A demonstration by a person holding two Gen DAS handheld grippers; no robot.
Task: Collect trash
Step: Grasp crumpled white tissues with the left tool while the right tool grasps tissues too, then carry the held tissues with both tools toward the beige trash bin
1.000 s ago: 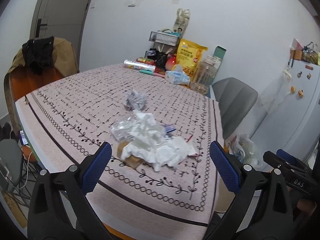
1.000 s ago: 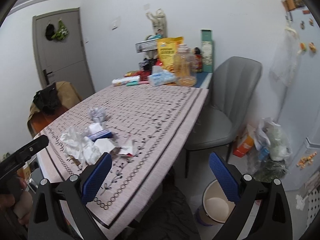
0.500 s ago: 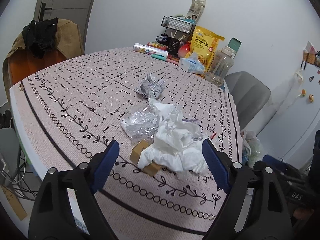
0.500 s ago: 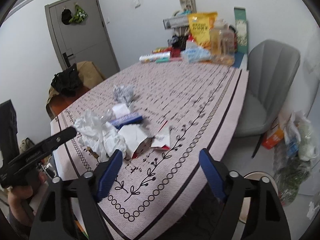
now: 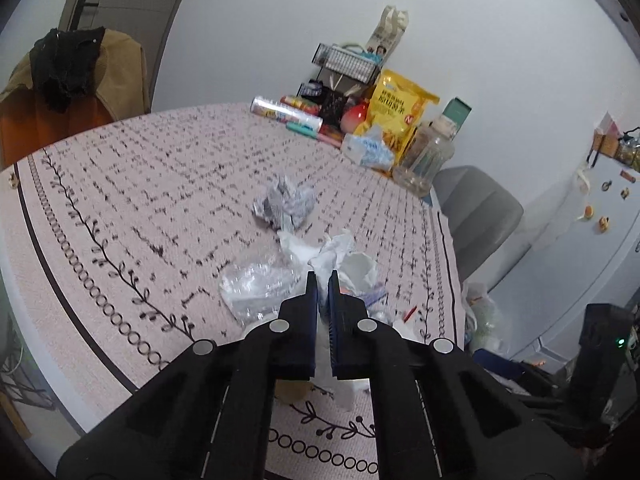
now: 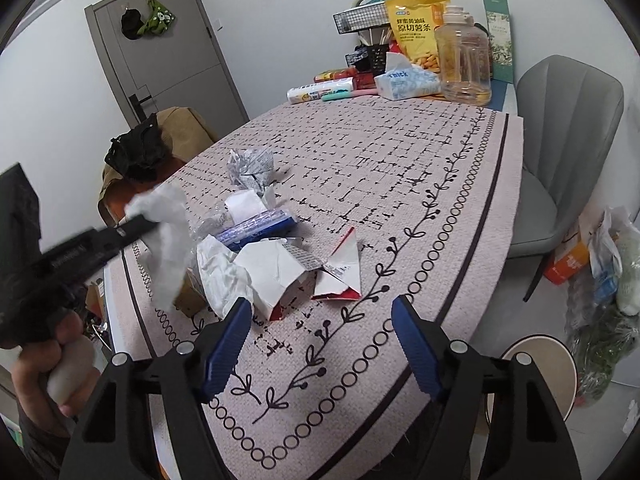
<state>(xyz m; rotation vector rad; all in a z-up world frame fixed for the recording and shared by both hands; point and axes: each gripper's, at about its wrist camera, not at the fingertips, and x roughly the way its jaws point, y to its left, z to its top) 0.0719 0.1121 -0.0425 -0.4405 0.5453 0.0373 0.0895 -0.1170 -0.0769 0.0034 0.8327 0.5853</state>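
A pile of trash lies near the table's front edge: crumpled white tissue (image 6: 224,276), torn white and red carton pieces (image 6: 340,268), a blue wrapper (image 6: 260,226), clear plastic (image 5: 256,284) and a crumpled printed paper ball (image 5: 286,202). My left gripper (image 5: 323,280) is shut on a white tissue (image 6: 168,240) and holds it lifted above the pile's left side; the tissue hangs down from its jaws in the right wrist view. My right gripper (image 6: 322,316) is open and empty, just in front of the carton pieces.
A round bin (image 6: 536,376) stands on the floor at the lower right, next to a full trash bag (image 6: 608,272). A grey chair (image 6: 560,152) stands at the table's right. Snack bag (image 6: 418,28), plastic jar (image 6: 464,64) and tissue pack (image 6: 408,80) sit at the far end.
My left gripper has closed on a white tissue and lifted it off the pile. My right gripper has moved closer over the table edge toward the carton pieces, still open.
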